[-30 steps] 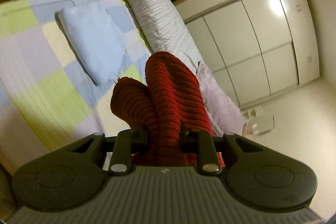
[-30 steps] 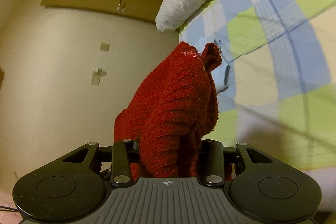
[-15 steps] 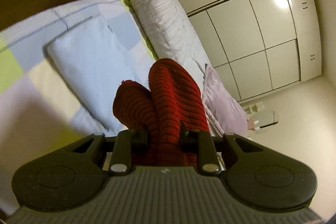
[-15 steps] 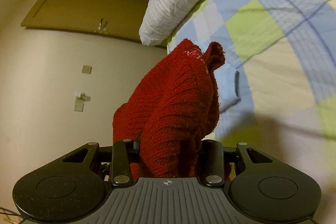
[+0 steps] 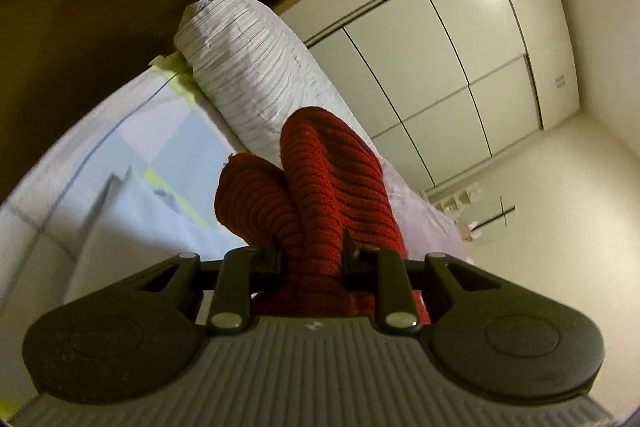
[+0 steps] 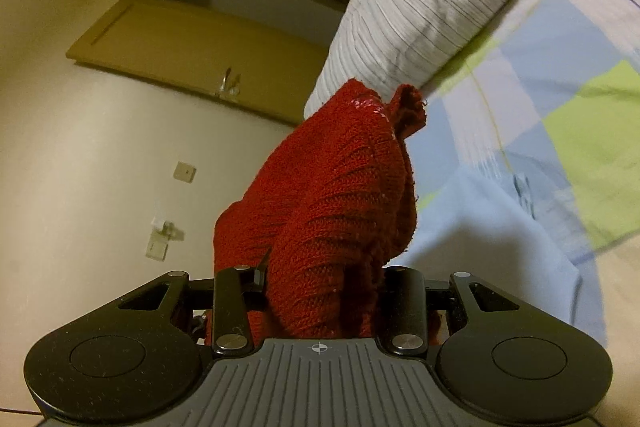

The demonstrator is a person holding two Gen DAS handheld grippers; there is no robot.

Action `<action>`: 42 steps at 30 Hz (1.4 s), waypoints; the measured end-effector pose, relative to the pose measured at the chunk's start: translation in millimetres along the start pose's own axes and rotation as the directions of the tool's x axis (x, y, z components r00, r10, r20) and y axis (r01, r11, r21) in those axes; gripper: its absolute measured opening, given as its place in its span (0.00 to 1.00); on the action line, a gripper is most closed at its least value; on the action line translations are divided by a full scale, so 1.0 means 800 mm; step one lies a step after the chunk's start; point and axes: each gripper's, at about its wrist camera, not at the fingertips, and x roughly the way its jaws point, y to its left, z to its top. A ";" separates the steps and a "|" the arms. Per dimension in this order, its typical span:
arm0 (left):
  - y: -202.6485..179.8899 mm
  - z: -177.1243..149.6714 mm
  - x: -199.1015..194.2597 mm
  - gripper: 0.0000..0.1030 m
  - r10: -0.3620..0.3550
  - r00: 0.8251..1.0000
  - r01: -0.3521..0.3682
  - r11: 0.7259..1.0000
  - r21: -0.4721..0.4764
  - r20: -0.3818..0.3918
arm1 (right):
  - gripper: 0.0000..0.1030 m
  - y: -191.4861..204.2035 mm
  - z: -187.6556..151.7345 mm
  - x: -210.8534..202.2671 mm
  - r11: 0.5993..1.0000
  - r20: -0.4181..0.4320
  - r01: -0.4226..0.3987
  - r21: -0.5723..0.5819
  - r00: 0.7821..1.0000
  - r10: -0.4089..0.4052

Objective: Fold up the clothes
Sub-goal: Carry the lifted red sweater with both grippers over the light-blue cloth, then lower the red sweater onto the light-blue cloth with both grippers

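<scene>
One red knit garment — my left gripper and right gripper each clamp it above the bed; one striped pillow.

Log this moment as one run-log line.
left tool: shut on red ribbed knit garment | right tool: shut on same garment | below: pale blue folded cloth on checked bedsheet
</scene>
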 end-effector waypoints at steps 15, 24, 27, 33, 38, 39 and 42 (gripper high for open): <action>0.136 -0.004 0.072 0.20 0.014 0.994 -0.013 1.000 0.009 -0.112 | 0.38 -0.094 -0.038 0.079 0.997 0.003 0.069 0.016 0.998 -0.069; 0.155 -0.006 0.076 0.25 0.114 0.988 -0.102 0.988 0.113 -0.107 | 0.73 -0.119 -0.042 0.099 0.950 0.005 0.310 -0.017 0.951 -0.310; 0.138 -0.003 0.053 0.23 0.186 0.980 -0.176 0.975 0.137 -0.068 | 0.73 -0.100 -0.040 0.070 0.916 0.077 0.402 -0.013 0.913 -0.400; 0.134 0.000 0.034 0.33 0.168 0.981 -0.170 0.986 -0.006 -0.093 | 0.73 -0.088 -0.053 0.040 0.894 0.093 0.446 0.045 0.889 -0.449; 0.132 -0.014 0.048 0.07 0.158 0.983 -0.154 0.987 0.054 -0.089 | 0.32 -0.091 -0.066 0.056 0.896 0.052 0.440 0.051 0.895 -0.443; 0.129 -0.016 0.043 0.07 0.164 0.985 -0.159 0.984 0.076 -0.061 | 0.32 -0.084 -0.066 0.064 0.889 0.058 0.458 0.013 0.887 -0.458; 0.138 -0.026 0.037 0.07 0.250 0.968 -0.245 0.965 0.096 -0.037 | 0.32 -0.066 -0.063 0.092 0.876 0.070 0.469 -0.111 0.883 -0.464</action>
